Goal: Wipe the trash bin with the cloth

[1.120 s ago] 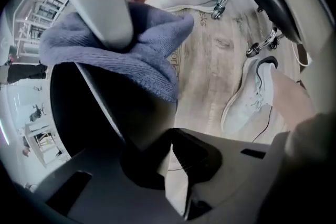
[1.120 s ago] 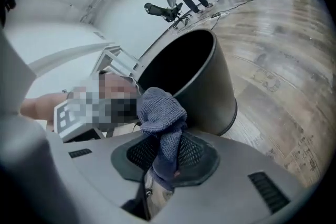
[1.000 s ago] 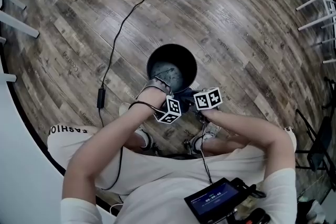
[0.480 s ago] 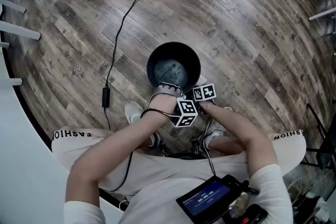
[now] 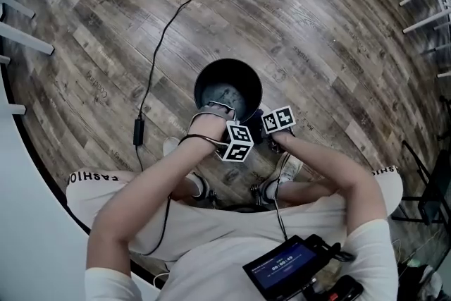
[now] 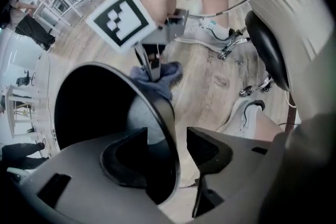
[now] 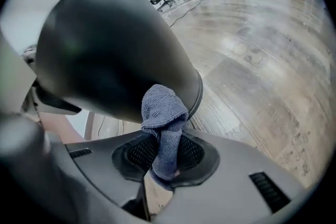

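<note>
Left gripper view: the left claw point(image 6: 167, 148) points down over the trash bin point(image 6: 169, 118). Its jaws have just been opening and stand wide, and the bin's rim runs between them with neither pad pressing on it.
Meaning for the task: the steadying hold on the rim looks given up, so the bin is likely free to slide or tip under a firm wipe until that claw is set again.
Right claw: the right claw point(image 7: 167, 159) is clamped on a grey-blue knitted cloth point(image 7: 164, 113), with a bunched wad sticking out past the pads.
Cloth contact: the wad appears to lie against the bin's outer wall just under the rim, at about 4 o'clock on the bin in the head view.
Step in hand: judged to be wiping the outside wall on the side nearest the person; the far side looks untouched.
Bin's place: upright on the wood-plank floor point(image 5: 317, 32), at 12 o'clock from both claws, with a black cable point(image 5: 169, 32) off at its 10 o'clock.
Bin's look: round, black and open-topped, with a smooth glossy wall that widens toward a rolled rim. The inner base shows pale grey patches; I cannot tell whether they are dirt or reflection.
</note>
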Available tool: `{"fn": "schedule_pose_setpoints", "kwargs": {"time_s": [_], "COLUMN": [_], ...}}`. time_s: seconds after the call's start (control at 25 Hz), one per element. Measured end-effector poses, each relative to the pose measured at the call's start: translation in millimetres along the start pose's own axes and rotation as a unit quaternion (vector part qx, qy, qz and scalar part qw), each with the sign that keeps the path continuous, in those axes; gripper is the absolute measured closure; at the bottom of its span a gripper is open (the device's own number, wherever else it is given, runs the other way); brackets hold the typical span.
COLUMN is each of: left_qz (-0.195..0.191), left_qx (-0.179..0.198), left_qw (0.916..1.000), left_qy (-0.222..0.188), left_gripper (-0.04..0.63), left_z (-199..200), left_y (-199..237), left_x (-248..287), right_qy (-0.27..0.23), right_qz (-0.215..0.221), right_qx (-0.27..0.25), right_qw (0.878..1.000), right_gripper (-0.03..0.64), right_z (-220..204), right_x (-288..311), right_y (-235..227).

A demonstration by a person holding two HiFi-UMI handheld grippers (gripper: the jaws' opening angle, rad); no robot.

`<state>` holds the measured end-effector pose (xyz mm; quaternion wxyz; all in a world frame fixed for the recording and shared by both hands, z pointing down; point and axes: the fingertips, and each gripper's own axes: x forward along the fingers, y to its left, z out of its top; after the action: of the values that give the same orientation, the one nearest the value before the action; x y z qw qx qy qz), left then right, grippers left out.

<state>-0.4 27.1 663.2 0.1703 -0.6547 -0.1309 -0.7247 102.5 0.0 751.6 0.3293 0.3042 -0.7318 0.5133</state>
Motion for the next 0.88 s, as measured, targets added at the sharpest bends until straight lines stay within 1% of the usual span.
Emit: {"fn": "schedule_pose_setpoints", "kwargs": {"time_s": [0.12,0.2,0.28,0.36,0.4,0.48,0.52,0.6,0.72,0.88], "left_qz": [-0.029,-0.031,-0.009,0.015,0.023,0.031,0.034,0.042,0.034,0.026], "left_qx": [0.012,0.026,0.055,0.086,0.100,0.121,0.129,0.144,0.146,0.121], "left_qw": [0.9994,0.9988,0.9970,0.9926,0.9903,0.9873,0.9862,0.9834,0.9831,0.9870], "left_qy": [0.015,0.026,0.054,0.084,0.094,0.099,0.098,0.102,0.105,0.102], "left_gripper": [0.365,0.362,0.359,0.359,0.359,0.362,0.377,0.540,0.557,0.558], "left_z": [-27.7,-43.8,-59.3,-69.8,-71.7,-68.4,-64.2,-56.3,-51.9,-43.5], "left_y": [-8.7,-11.8,-9.8,-7.2,-6.7,-8.2,-9.2,-9.7,-9.4,-8.5], "left_x": [2.0,4.7,11.9,21.7,25.8,30.4,31.3,32.5,31.7,30.1], "right_qy": [-0.015,-0.035,-0.052,-0.065,-0.070,-0.075,-0.074,-0.067,-0.056,-0.043], "right_qz": [0.015,0.038,0.064,0.087,0.096,0.106,0.107,0.105,0.096,0.088], "right_qx": [-0.016,-0.017,-0.016,-0.017,-0.016,-0.015,-0.015,-0.014,-0.016,-0.028], "right_qw": [1.000,0.999,0.997,0.994,0.993,0.991,0.991,0.992,0.994,0.995], "right_gripper": [0.540,0.540,0.540,0.540,0.540,0.540,0.540,0.540,0.540,0.540], "right_z": [10.8,17.9,21.2,23.8,25.7,28.2,27.8,24.8,23.1,15.9], "right_x": [-38.5,-61.3,-77.8,-88.1,-90.5,-88.9,-85.6,-77.8,-64.4,-36.7], "right_y": [24.4,46.0,69.6,91.8,100.9,112.3,113.7,109.2,94.1,67.2]}}
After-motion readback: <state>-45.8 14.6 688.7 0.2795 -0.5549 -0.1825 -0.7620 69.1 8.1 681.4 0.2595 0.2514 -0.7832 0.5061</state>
